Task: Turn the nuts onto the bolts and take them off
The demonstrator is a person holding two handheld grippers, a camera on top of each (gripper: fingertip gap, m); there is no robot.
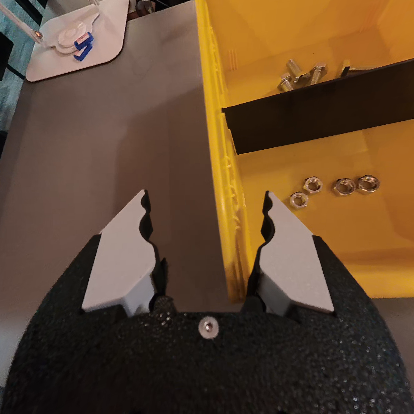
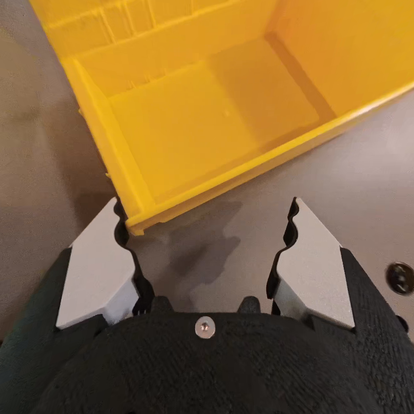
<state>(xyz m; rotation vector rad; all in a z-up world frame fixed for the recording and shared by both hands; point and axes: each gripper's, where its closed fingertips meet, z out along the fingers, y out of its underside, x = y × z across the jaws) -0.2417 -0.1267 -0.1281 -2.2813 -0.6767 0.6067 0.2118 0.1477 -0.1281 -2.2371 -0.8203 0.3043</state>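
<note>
In the left wrist view a yellow bin stands on the grey table, split by a black divider. Several steel nuts lie in its near compartment and several bolts in the far one. My left gripper is open and empty, straddling the bin's left wall above the table. In the right wrist view my right gripper is open and empty over the table, by the near corner of an empty yellow bin.
A white board with a clear fixture and blue clips lies at the table's far left. A round metal insert sits in the table surface at the right of my right gripper.
</note>
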